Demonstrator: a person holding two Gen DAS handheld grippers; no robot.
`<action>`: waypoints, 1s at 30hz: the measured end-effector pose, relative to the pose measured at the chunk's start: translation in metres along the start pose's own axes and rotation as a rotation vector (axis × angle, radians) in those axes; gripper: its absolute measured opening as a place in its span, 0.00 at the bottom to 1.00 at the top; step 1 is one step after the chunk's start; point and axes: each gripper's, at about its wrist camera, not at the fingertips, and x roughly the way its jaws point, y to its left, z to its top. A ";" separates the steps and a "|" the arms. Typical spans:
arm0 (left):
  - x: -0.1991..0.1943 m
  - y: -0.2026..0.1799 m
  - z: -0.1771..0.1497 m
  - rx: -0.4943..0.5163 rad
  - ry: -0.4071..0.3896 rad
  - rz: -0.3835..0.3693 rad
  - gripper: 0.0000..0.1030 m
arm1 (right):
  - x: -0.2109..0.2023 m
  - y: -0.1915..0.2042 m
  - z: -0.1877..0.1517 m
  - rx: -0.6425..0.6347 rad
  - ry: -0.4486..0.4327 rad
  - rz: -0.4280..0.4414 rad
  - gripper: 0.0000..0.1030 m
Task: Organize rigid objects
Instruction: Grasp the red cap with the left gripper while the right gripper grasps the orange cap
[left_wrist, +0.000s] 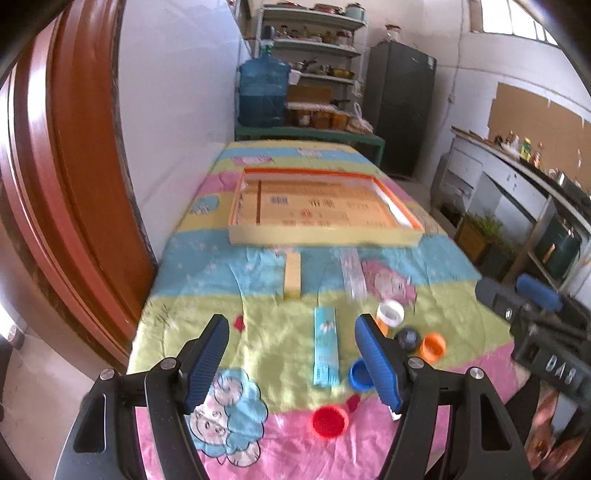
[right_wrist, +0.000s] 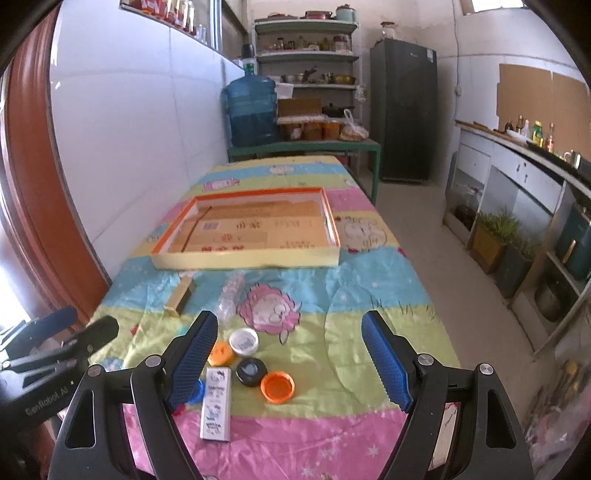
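Both tongs hang above the near end of the table with their blue-padded fingers spread wide and nothing between them. The left gripper (left_wrist: 291, 354) sits over the yellow-green band of the patterned cloth (left_wrist: 258, 343); the right gripper (right_wrist: 290, 354) hovers further right, and its black body shows at the right edge of the left wrist view.

The small things lie loose on the cloth near the grippers. A long light-blue box (left_wrist: 325, 349) lies flat between the left gripper's fingers in that view; the right wrist view shows the same box (right_wrist: 217, 404) as whitish. Around it are 6 caps: a red cap (left_wrist: 329, 421) nearest the table edge, a blue cap (left_wrist: 360, 373) partly behind the left gripper's right finger, a black cap (right_wrist: 252, 371), an orange cap (right_wrist: 277, 386) open side up, a second orange cap (right_wrist: 221, 352) touching the white cap (right_wrist: 243, 340).

Further back, a narrow wooden block (left_wrist: 292, 275) and a clear plastic piece (left_wrist: 352, 273) lie just in front of the shallow orange-rimmed tray (right_wrist: 243, 258). The tray rests flat in the middle of the table, lined with printed cardboard and holding no loose items.
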 end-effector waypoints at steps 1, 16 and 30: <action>0.003 0.000 -0.006 0.009 0.008 -0.008 0.69 | 0.002 -0.001 -0.004 0.000 0.007 -0.002 0.79; 0.022 -0.013 -0.054 0.073 0.111 -0.145 0.65 | 0.028 -0.009 -0.047 -0.038 0.090 0.027 0.79; 0.037 -0.008 -0.064 0.074 0.088 -0.103 0.48 | 0.063 -0.001 -0.064 -0.128 0.166 0.004 0.73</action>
